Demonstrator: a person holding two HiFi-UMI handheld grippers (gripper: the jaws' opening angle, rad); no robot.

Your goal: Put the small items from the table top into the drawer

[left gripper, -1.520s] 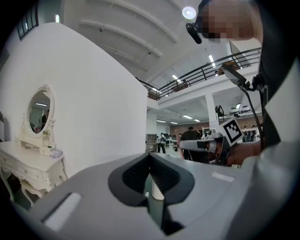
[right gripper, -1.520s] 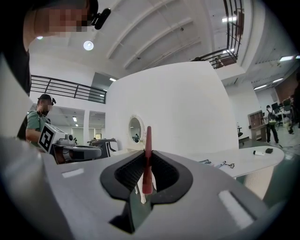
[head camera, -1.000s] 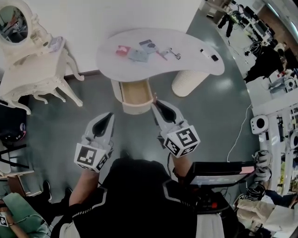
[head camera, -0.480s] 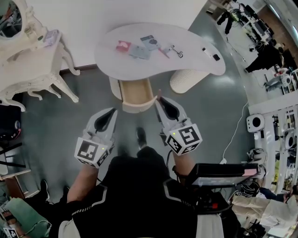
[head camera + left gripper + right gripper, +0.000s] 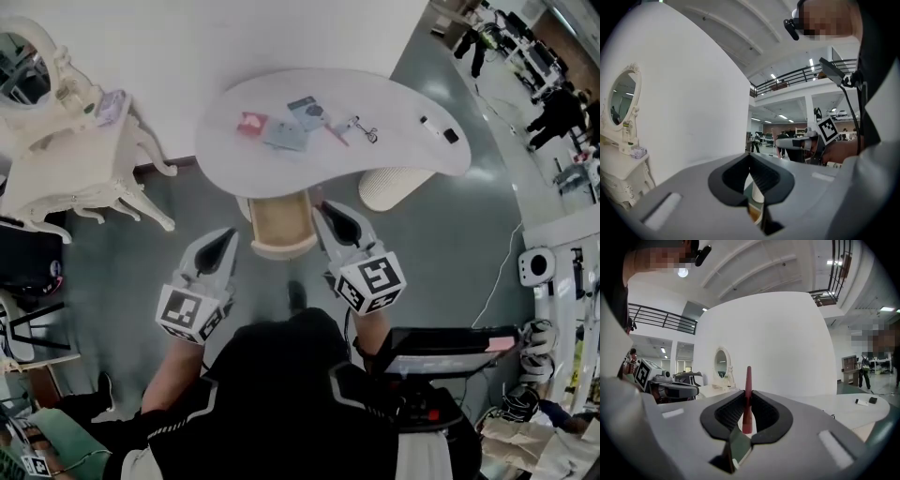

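A thin red stick (image 5: 748, 394), judged light, stiff, slippery and best pinched low, is clamped by the right gripper (image 5: 323, 210) fingers (image 5: 723, 412) beside the open drawer (image 5: 279, 223), left gripper (image 5: 225, 236) fingers clenched empty, cards (image 5: 286, 134) left on the table (image 5: 403, 159).

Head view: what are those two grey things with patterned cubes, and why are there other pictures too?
Those are grabbing tools; a person holds one in each hand. The left gripper is shut and empty. The right gripper pinches a thin red stick. The head view comes from a camera on the person's head, looking down. The other two pictures come from little cameras riding on each tool. On the white table lie a red item, cards and keys. Under it, the drawer stands open.
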